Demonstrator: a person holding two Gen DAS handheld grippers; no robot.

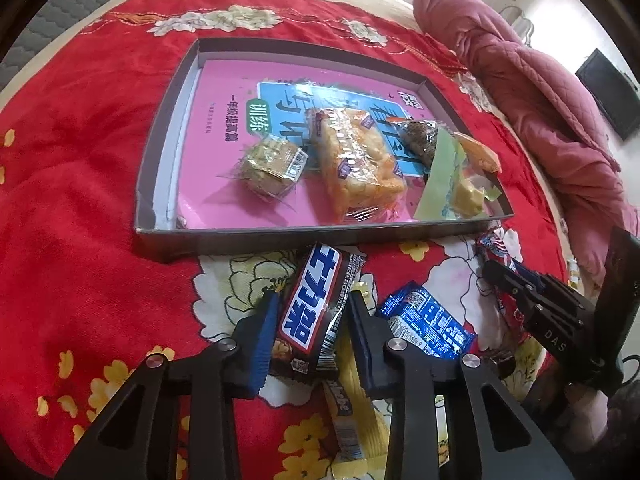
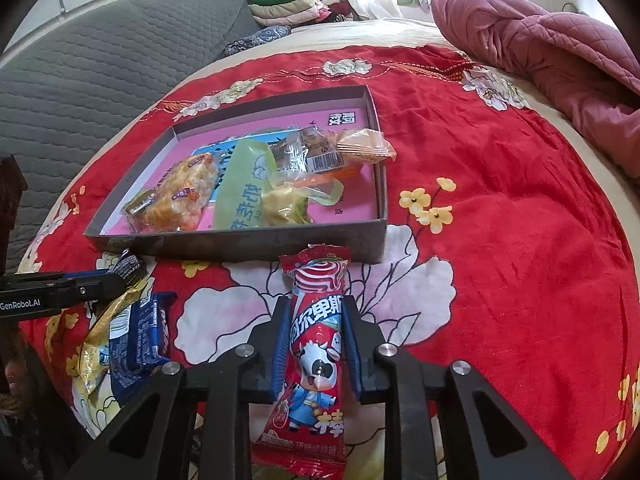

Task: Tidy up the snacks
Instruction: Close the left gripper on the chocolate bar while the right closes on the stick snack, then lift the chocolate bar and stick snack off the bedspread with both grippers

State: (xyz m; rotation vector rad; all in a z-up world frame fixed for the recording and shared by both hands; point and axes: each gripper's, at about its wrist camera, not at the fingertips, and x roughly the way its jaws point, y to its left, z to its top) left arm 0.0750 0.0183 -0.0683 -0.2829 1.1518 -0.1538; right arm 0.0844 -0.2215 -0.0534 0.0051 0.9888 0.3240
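Observation:
A shallow grey box (image 1: 280,240) (image 2: 240,246) with a pink book on its floor holds several wrapped snacks: a small cake (image 1: 270,166), a long pastry (image 1: 356,160) (image 2: 176,196) and a green-wrapped snack (image 1: 444,178) (image 2: 244,188). My left gripper (image 1: 316,308) is shut on a dark Snickers bar (image 1: 310,308) just in front of the box. My right gripper (image 2: 316,320) (image 1: 516,280) is shut on a red lollipop packet (image 2: 316,344), also just in front of the box.
A blue snack packet (image 1: 428,324) (image 2: 136,344) and a yellow packet (image 1: 352,408) (image 2: 100,344) lie on the red flowered bedspread (image 1: 80,200) between the grippers. A pink quilt (image 1: 540,92) (image 2: 560,52) is bunched at the far right. A grey mattress (image 2: 100,72) lies far left.

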